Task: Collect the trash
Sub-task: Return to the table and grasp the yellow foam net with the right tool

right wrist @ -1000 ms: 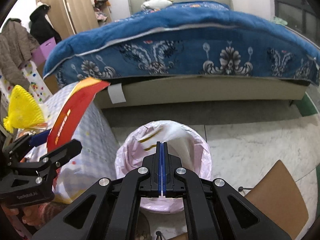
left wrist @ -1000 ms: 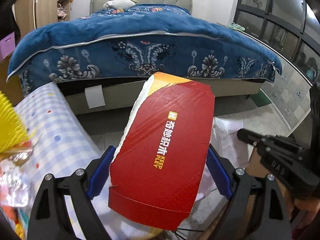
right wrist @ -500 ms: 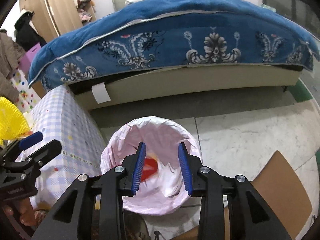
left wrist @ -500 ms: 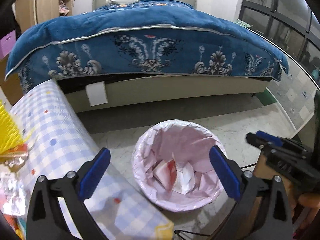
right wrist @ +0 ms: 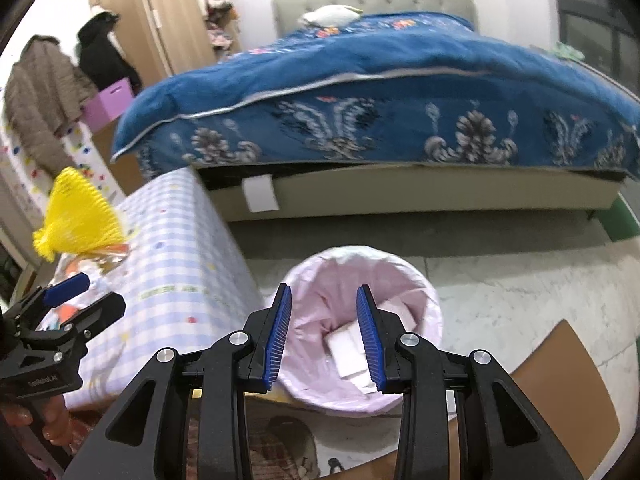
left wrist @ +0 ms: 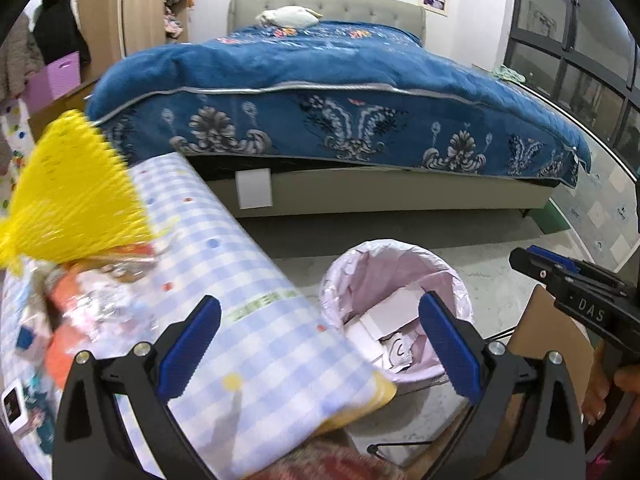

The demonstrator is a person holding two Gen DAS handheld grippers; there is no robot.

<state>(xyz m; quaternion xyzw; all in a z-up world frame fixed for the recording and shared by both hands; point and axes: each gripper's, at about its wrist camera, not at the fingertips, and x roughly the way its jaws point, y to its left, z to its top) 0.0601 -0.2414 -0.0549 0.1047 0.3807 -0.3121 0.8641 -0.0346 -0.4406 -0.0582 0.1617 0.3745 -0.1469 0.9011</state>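
A round bin with a pink liner (left wrist: 384,245) (right wrist: 360,250) stands on the floor beside the table, with white card pieces (left wrist: 394,312) (right wrist: 348,344) lying inside. My left gripper (left wrist: 320,332) is wide open and empty, straddling the table corner and the bin's left rim. My right gripper (right wrist: 323,320) hangs above the bin, its jaws partly open with nothing between them. On the checked tablecloth (left wrist: 248,280) at the left lie crinkled wrappers (left wrist: 92,304) under a yellow mesh bag (left wrist: 76,200) (right wrist: 80,220).
A bed with a blue quilt (left wrist: 340,80) fills the far side. A brown board (right wrist: 568,380) lies right of the bin. Coats and a wardrobe (right wrist: 168,20) stand at the far left. A small white gadget (left wrist: 14,404) sits at the table's near left.
The red box has left my left gripper and dropped into the bin. My right gripper went from shut to partly open. The left view has swung left toward the table.
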